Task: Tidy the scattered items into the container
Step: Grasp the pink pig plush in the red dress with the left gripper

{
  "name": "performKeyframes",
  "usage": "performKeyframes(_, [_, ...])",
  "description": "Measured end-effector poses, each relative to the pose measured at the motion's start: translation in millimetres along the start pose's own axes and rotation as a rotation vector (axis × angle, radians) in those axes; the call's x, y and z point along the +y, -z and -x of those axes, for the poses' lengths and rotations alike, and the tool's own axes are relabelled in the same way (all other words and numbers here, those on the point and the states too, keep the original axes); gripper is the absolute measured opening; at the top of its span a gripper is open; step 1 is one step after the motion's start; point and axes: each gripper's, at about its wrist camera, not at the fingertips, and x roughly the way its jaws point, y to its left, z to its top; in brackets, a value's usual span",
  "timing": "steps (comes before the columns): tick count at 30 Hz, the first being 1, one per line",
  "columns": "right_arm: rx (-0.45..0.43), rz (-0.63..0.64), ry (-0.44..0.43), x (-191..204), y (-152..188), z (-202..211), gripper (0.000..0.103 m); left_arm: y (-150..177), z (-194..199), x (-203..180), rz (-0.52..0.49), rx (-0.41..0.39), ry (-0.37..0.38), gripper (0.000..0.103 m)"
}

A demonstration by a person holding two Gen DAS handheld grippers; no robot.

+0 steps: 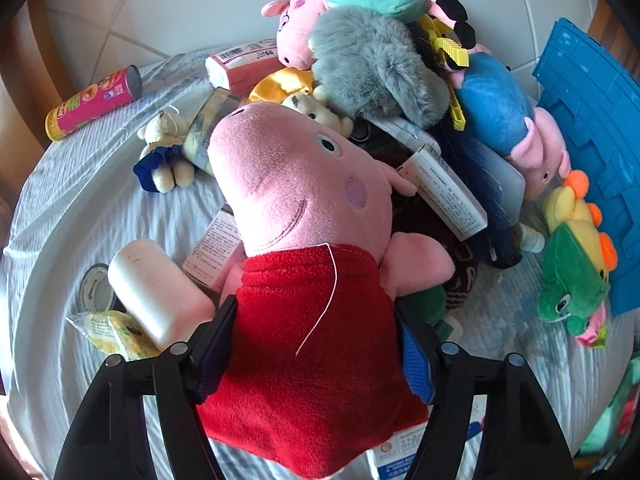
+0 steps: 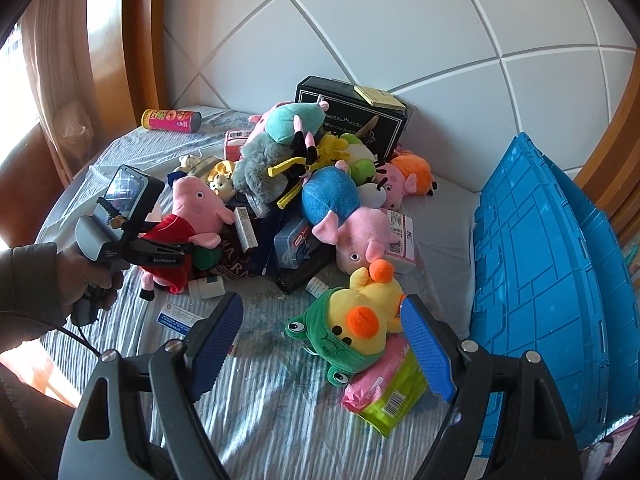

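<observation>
A: Left gripper (image 1: 316, 344) is right down on the pig plush in the red dress (image 1: 304, 264), a pad against each side of the red body, jaws at a middling width and clamped on it.

B: From the right wrist view I see the person's hand (image 2: 86, 280) on that tool's handle, its fingers reaching into the edge of the toy pile. Pig's head points away from the claw, toward the heap.

A: Just beyond its snout, a grey furry plush (image 1: 372, 68); left of the claw, a white bottle (image 1: 156, 284) lies touching the pig's side.

B: Right gripper (image 2: 324, 344) hangs with jaws wide and nothing pressed between the pads. The yellow duck in a green frog hood (image 2: 356, 328) sits just ahead, near the right-hand pad, lying on a pink and green packet (image 2: 384, 392).

A: And the container?

B: Blue crate (image 2: 536, 280), well off to the right of that open claw, on the striped sheet (image 2: 260, 400).
</observation>
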Motion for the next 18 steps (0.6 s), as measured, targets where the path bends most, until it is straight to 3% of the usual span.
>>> performKeyframes(4, [0.004,-0.003,-0.001,-3,0,-3,0.081,3,11,-2,-0.001,-0.024,-0.015,0.056])
performKeyframes(11, [0.012,0.027,-0.028,0,6,-15,0.081,8,47,5,0.040,-0.088,-0.006,0.055])
performKeyframes(15, [0.045,0.153,-0.097,21,21,-44,0.081,15,72,18,0.081,-0.116,-0.012,0.055])
performKeyframes(18, [0.049,0.294,-0.202,50,34,-68,0.081,26,90,28,0.113,-0.136,-0.021,0.055])
